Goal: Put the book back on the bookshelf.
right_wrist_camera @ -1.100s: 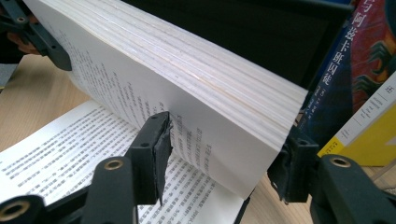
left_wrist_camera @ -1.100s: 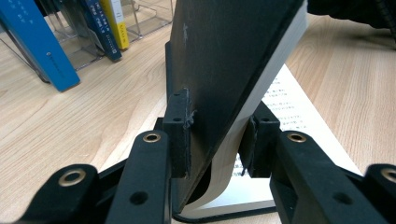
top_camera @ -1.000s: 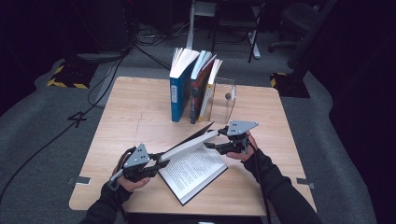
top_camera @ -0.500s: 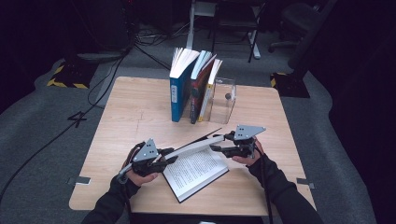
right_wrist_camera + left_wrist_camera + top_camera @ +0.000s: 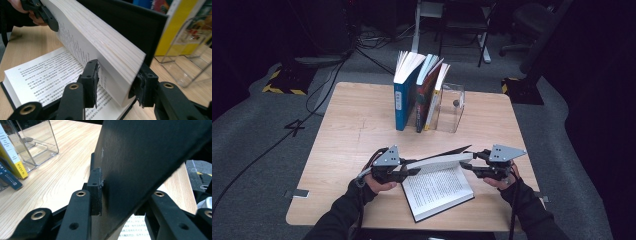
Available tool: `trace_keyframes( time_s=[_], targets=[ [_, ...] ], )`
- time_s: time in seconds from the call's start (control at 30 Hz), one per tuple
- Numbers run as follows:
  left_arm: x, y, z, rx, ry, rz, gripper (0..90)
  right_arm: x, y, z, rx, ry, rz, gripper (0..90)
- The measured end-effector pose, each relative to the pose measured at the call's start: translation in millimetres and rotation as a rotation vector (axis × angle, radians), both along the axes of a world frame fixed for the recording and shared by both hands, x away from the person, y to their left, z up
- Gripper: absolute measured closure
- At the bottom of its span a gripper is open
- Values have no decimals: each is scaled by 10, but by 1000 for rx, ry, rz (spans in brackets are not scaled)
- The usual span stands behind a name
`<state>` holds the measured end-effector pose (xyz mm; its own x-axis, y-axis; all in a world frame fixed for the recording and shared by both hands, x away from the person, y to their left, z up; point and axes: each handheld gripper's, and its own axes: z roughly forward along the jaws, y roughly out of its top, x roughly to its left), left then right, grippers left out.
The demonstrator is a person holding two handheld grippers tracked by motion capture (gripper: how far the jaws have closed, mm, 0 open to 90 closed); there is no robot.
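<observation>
While the open book (image 5: 437, 187) lies between them, both grippers clamp its raised half.

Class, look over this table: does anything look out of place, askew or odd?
Mildly: the three upright books lean with pages fanning open beside the clear acrylic bookend. The open black-covered book lies angled to the light wooden table, one half lifted.

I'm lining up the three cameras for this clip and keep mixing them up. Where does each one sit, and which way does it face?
High view: above the person's side, looking forward and down on the table; both forearms, left gripper, right gripper.
Left gripper view: rides on the left gripper, facing the book's black cover.
Right gripper view: rides on the right gripper, facing the lifted pages; a hand.
Shared: the open book.
</observation>
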<state>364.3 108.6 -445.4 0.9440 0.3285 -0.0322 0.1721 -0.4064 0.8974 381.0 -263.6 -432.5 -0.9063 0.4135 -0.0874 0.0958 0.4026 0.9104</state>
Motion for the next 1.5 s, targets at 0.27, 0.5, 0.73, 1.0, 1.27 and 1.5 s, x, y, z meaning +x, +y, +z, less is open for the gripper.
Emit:
trace_keyframes(
  time_s=[0.27,0.5,0.73,1.0,1.27,1.5],
  targets=[
    [37,16,16,21,-7,-18,679,102,-81,-74,-14,23,-48,370],
    [72,83,45,47,-11,-33,685,311,86,-168,27,86,36,351],
    [116,161,56,46,8,-20,678,311,145,-156,21,74,50,407],
    [174,302,66,81,17,35,606,177,251,-115,-41,7,127,607],
    [89,346,194,143,-46,112,465,96,416,-69,-64,-18,159,682],
    [-135,312,409,217,-114,120,375,-30,617,-30,-103,-45,155,696]
  ],
)
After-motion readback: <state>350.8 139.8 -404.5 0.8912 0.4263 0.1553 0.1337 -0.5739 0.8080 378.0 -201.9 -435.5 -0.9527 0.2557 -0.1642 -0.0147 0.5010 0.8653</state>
